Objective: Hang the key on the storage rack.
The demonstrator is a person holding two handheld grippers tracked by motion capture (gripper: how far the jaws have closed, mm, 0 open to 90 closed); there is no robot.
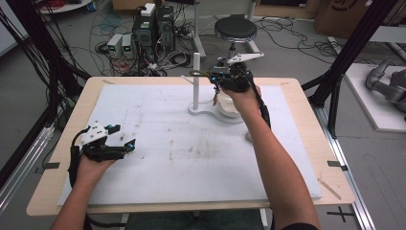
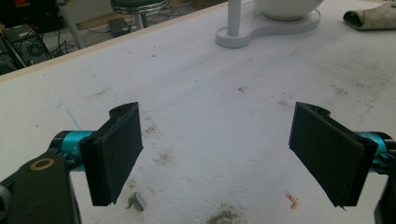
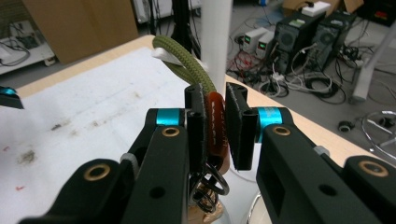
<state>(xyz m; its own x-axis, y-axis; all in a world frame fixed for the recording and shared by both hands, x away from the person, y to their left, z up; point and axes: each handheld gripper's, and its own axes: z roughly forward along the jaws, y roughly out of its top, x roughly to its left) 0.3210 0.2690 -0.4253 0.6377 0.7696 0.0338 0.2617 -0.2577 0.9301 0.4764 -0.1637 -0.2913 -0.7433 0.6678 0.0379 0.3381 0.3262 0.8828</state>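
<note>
In my right gripper [image 3: 215, 128] I pinch a keychain [image 3: 215, 126]: a brown leather tab with pale stitching sits pressed between the two black pads, metal rings hang below it, and an olive woven cord loop [image 3: 184, 60] rises from it toward the white post [image 3: 215, 42]. In the high view this gripper [image 1: 229, 81] is held up beside the post [image 1: 196, 79], above the round white dish [image 1: 230, 111] on the stand's base, with the loop at the little hook on the post. My left gripper [image 2: 217, 154] has its pads spread wide with nothing between them, hovering low over the board at the near left [image 1: 107, 143].

The white foam board [image 1: 191, 143] is scuffed and stained, with grey smudges, crumbs and a small orange scrap [image 2: 292, 199]. It lies on a light wooden table [image 1: 62, 158]. A rolled patterned thing [image 2: 371, 19] lies to the right of the stand's base.

Beyond the far edge stand a black round stool [image 1: 235, 28], computer towers [image 1: 153, 26], small power units and tangled cables on the grey floor.
</note>
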